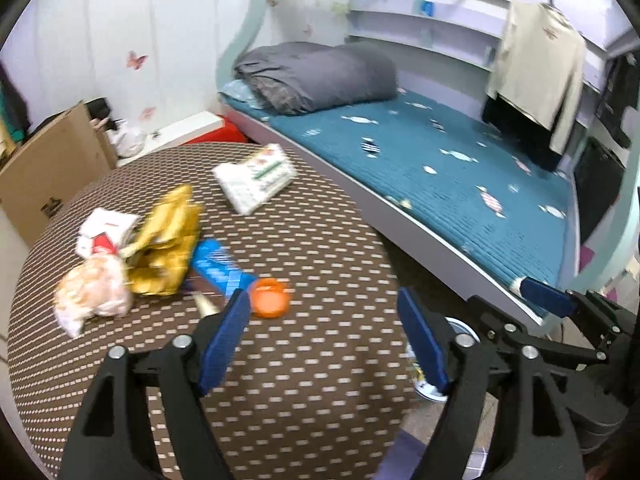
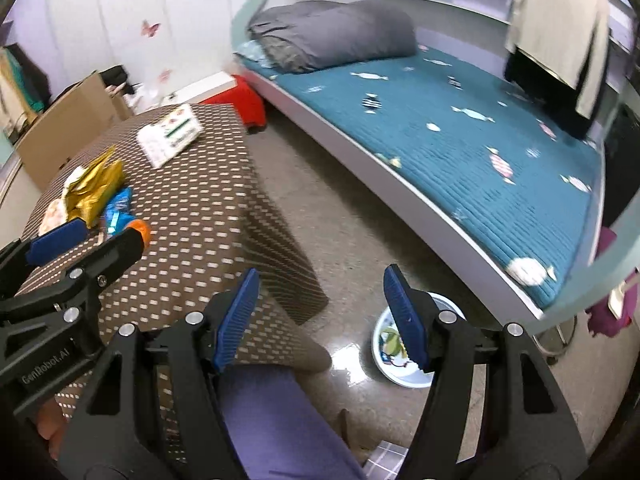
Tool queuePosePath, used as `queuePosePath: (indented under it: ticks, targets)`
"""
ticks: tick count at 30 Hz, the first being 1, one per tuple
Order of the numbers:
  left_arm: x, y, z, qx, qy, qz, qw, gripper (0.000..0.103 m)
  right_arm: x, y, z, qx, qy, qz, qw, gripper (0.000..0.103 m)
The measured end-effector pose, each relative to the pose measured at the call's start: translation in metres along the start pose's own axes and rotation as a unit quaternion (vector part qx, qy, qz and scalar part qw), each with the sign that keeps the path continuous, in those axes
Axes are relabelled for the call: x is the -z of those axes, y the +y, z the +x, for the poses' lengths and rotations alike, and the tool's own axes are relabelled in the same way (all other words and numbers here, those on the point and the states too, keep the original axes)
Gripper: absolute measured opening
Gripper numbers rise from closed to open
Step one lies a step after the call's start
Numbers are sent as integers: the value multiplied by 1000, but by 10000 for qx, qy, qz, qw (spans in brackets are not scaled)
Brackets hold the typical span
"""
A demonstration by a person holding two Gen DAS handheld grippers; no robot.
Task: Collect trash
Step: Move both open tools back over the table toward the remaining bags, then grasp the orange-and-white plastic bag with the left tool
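Hovering both empty, jaws-apart tools, left gripper [image 1: 324, 320] and right gripper [image 2: 320, 300]; next I'd grab the orange lid [image 1: 270, 297], seemingly, for the basin [image 2: 382, 350].

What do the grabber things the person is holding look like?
Each tool is black plastic, shaped like big tongs with triangle-shaped holes cut in its arms and shiny silver bolts at the joints. The left tool and the right tool both end in two flat fingers covered with ridged blue pads. White lettering runs along the side of the left one. No cables show. The person wears purple trousers.
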State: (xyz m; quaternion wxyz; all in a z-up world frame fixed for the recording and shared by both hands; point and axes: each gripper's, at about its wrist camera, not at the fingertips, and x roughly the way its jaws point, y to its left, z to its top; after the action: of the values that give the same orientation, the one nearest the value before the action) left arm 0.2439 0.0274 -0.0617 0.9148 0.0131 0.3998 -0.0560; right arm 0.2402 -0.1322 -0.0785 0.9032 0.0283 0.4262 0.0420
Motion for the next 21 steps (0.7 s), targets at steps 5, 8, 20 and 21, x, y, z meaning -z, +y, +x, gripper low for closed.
queuePosePath:
  ticks: [5, 8, 20, 21]
  targets:
    - [1, 45, -7, -248, -23, -409, 9989, 84, -9, 29, 4, -242, 6, -262, 9994, 64]
    - [2, 71, -9, -400, -25, -610, 9973, 87, -16, 46, 8, -373, 39, -391, 9985, 65]
    - [-5, 175, -4, -673, 238, -721, 9948, 93, -46, 105, 22, -730, 130, -687, 9949, 75]
    - [-7, 184, 0, -600, 306, -665, 9955, 93, -47, 109, 23, -744, 138, -710, 9946, 76]
